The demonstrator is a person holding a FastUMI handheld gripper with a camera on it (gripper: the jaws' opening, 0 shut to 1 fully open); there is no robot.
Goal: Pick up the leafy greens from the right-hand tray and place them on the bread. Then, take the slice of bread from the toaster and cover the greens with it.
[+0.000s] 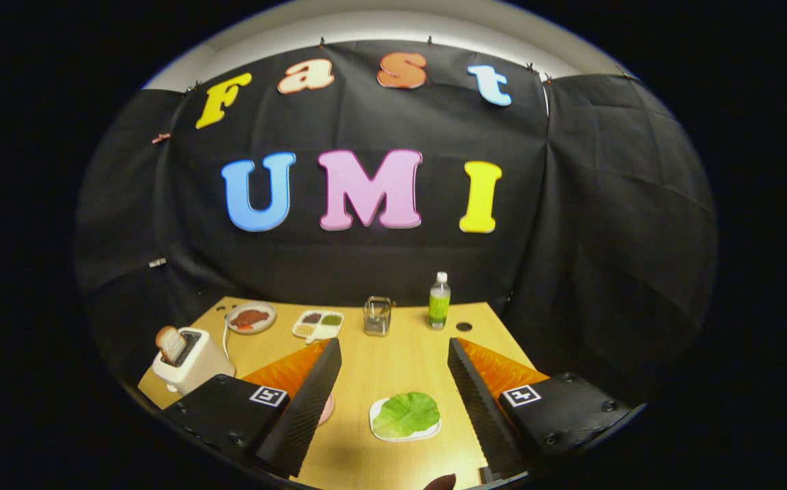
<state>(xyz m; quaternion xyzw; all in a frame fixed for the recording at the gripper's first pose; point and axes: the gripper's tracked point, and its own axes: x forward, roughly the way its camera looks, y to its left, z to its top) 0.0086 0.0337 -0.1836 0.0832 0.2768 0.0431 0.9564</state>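
1. Gripper view: the gripper [393, 381] hangs above the wooden desk [400, 354] with its jaws released and wide apart, grasping nothing.
2. The leafy greens [407, 413] are one flat, light green leaf with a wavy edge. The leaf lies on a small white tray [378, 411], between the two fingers and a little nearer to the right one.
3. A pink thing [327, 407] shows just beside the left finger, mostly hidden, so I cannot tell what it is.
4. The white toaster [196, 364] stands on the desk to the left of the left finger. A slice of bread [171, 344] with a brown crust sticks up from its slot.
5. Beyond the fingers, near the wall, stand a plate with reddish food [251, 317], a divided dish [318, 324], a clear glass [378, 316] and a green bottle [439, 301].
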